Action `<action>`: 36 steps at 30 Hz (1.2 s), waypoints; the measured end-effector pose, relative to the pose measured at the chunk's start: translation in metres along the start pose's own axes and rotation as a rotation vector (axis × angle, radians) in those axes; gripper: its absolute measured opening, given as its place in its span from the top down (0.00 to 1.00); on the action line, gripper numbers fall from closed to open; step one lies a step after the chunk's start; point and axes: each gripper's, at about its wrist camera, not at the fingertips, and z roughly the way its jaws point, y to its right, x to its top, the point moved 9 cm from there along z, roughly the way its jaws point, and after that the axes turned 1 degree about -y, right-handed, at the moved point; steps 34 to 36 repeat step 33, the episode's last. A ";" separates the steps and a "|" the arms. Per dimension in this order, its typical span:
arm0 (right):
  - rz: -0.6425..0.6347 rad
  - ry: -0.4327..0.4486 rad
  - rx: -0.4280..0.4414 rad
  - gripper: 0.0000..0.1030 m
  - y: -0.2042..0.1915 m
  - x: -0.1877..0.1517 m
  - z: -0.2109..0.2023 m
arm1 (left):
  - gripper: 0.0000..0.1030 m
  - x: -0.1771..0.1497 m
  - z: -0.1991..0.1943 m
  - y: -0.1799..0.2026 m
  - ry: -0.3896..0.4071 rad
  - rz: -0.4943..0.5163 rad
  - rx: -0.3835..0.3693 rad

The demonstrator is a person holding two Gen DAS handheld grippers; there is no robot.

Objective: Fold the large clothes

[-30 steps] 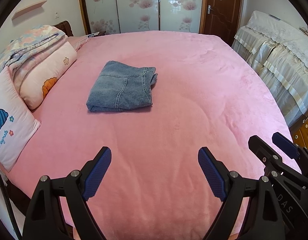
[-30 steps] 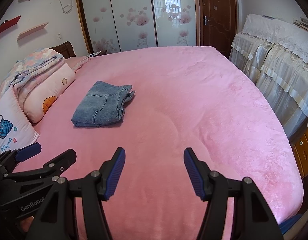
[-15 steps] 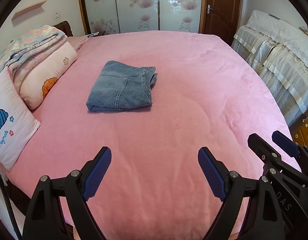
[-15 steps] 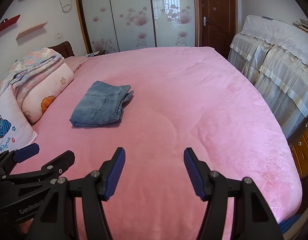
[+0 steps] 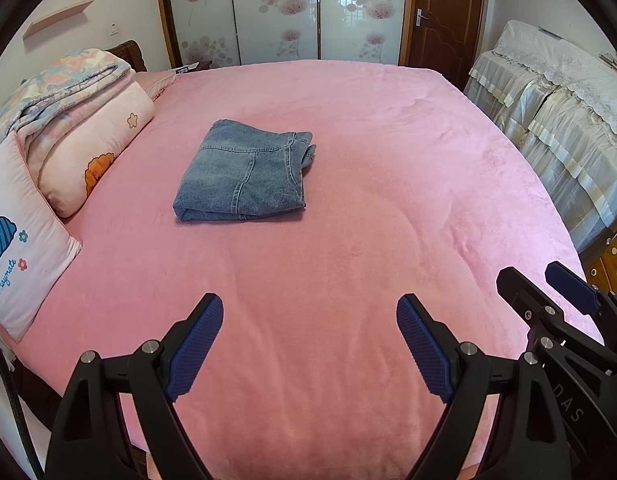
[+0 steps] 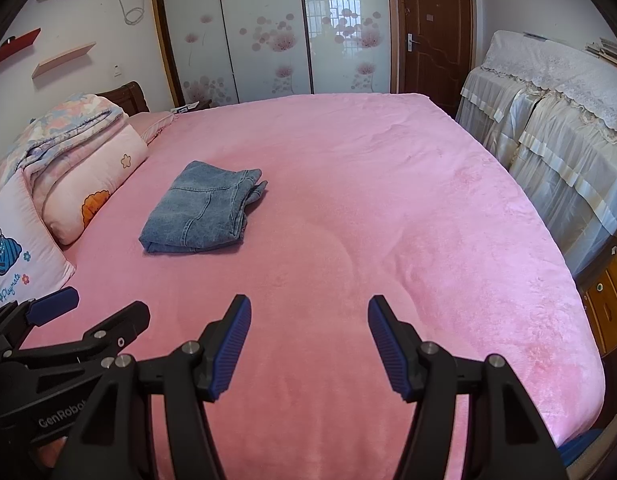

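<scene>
A pair of blue jeans (image 5: 244, 174) lies folded into a compact square on the pink bed (image 5: 368, 240), left of its middle; in the right wrist view the jeans (image 6: 202, 210) sit far left of centre. My left gripper (image 5: 309, 320) hovers open over the bed's near part, well short of the jeans, nothing between its blue pads. My right gripper (image 6: 309, 318) is open too, with only pink cover between its fingers. Each gripper shows at the edge of the other's view: the right one (image 5: 548, 288) at the right, the left one (image 6: 96, 312) at the left.
Pillows (image 5: 88, 160) and a folded floral quilt (image 5: 64, 84) are stacked along the bed's left side. Cloth-draped furniture (image 5: 556, 112) stands along the right, with wooden drawers (image 6: 608, 300) beside the bed's corner. Sliding wardrobe doors (image 5: 284, 12) and a brown door (image 5: 444, 16) are beyond the far edge.
</scene>
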 end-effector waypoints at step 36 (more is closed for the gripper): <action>0.001 -0.006 -0.003 0.41 0.001 -0.002 -0.001 | 0.15 -0.006 0.005 0.000 -0.022 -0.005 -0.002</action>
